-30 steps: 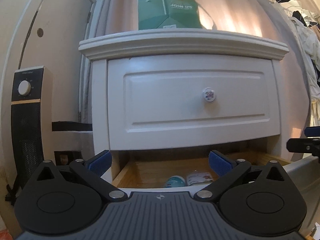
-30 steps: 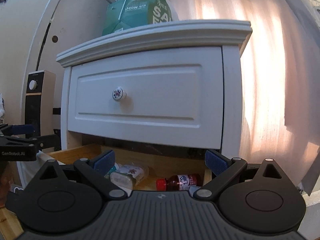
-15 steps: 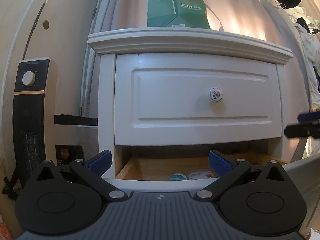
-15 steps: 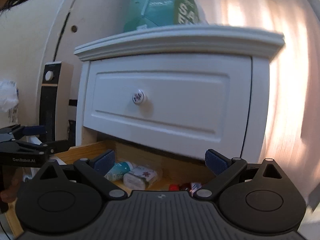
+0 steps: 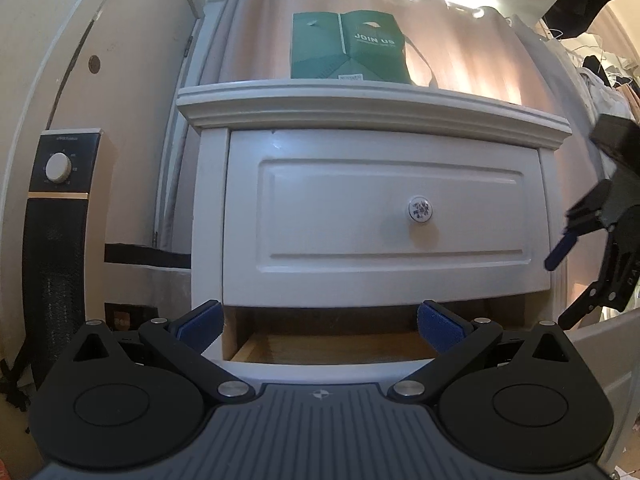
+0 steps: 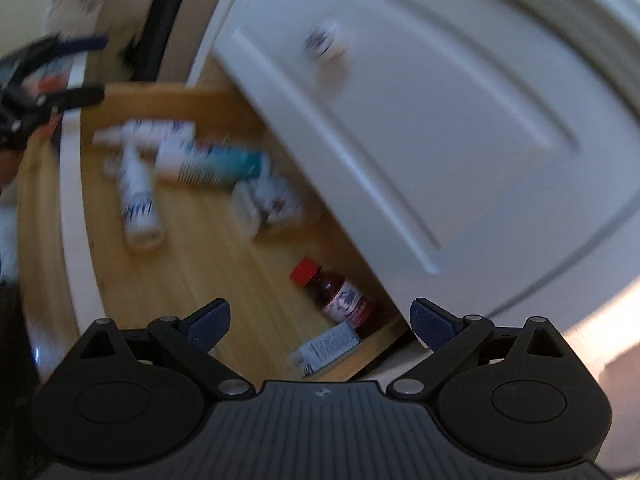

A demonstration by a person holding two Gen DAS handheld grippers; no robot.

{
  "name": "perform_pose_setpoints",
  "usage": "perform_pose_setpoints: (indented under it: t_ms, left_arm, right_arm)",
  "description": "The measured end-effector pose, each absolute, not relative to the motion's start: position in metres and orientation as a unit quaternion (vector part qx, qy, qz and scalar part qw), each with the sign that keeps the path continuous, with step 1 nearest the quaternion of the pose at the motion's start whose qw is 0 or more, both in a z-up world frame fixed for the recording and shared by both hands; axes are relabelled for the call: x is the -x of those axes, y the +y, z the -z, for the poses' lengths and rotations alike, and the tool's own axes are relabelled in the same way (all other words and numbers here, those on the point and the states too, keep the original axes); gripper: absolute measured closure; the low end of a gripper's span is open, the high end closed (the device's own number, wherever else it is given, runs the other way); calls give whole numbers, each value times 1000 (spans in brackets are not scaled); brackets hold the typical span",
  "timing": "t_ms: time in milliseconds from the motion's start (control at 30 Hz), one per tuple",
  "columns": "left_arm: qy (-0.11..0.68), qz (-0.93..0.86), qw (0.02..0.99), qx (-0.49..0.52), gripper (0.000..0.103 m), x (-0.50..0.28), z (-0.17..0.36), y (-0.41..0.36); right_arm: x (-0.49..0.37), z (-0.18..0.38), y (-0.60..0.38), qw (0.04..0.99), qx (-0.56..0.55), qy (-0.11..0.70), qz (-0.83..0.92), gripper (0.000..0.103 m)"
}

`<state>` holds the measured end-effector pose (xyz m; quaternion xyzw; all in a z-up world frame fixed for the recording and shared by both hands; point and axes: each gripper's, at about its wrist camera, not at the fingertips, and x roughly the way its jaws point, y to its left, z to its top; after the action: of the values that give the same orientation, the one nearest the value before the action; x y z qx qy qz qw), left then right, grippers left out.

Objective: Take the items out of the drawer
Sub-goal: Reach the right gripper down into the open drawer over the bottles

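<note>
The white nightstand's lower drawer (image 5: 332,346) stands pulled out, and only its wooden inside shows in the left wrist view. My left gripper (image 5: 318,322) is open in front of it, holding nothing. In the blurred right wrist view, my right gripper (image 6: 322,320) hangs open and tilted above the drawer floor (image 6: 208,264). Just ahead of it lie a dark bottle with a red cap (image 6: 334,292) and a small white box (image 6: 326,346). Further in lie a white bottle (image 6: 138,200), a white and teal tube (image 6: 208,160) and a small pack (image 6: 268,204).
The shut upper drawer with a round knob (image 5: 419,209) overhangs the back of the open drawer. A green paper bag (image 5: 348,52) stands on the nightstand's top. A black tower heater (image 5: 56,232) stands to the left. Clothes hang at the far right.
My right gripper has risen and tipped downward over the drawer, moving fast enough to blur its view. The left gripper has drawn back slightly, and the drawer's items have dropped out of its sight.
</note>
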<state>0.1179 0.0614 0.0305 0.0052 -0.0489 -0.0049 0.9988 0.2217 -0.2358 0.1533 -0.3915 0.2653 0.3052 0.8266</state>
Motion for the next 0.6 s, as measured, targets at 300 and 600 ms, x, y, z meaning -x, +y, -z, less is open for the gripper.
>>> perform_pose_setpoints:
  t_ms: [300,600]
  left_arm:
    - [-112,12,993,15,0,-111,-30,76]
    - [-176,19,984,34,0,-101,-25,84]
  right_arm:
    - [-234,-156,-226,699,457,360,-416,4]
    - [-256,-145,-207,584,460,479,-466,26]
